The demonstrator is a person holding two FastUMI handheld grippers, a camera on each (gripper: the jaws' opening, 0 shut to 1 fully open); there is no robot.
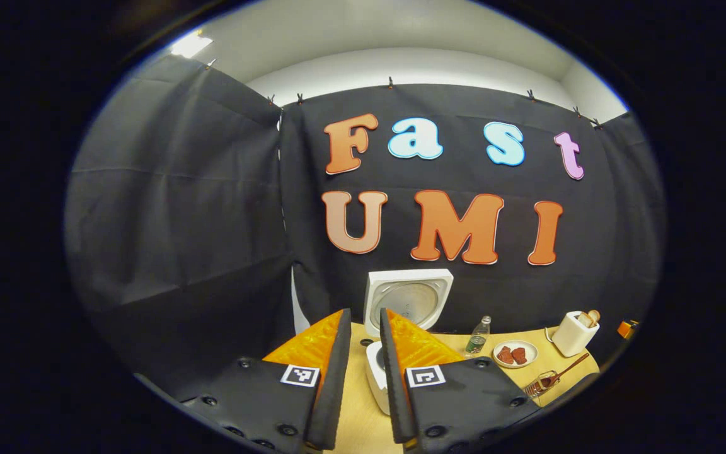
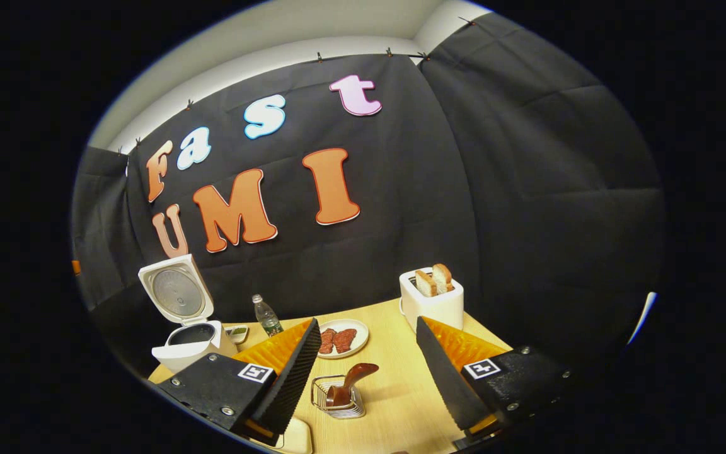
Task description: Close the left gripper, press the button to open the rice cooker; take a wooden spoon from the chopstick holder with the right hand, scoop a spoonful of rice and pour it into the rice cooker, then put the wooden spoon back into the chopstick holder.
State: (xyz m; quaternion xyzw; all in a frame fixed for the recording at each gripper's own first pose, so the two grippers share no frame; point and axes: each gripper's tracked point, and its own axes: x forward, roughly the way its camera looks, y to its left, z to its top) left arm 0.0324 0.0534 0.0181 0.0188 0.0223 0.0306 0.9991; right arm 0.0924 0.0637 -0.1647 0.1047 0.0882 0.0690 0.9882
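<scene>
In the left gripper view, the left gripper is covering much of the rice cooker, hiding the pot's body behind its fingers so only a sliver of rim is showing. At the far right an orange thing is being cut off by the edge, too small to identify. In the right gripper view, the right gripper is hiding part of the plate, and a small dish beside the cooker is holding something greenish, perhaps vegetables. A pale object is running off the bottom edge.
</scene>
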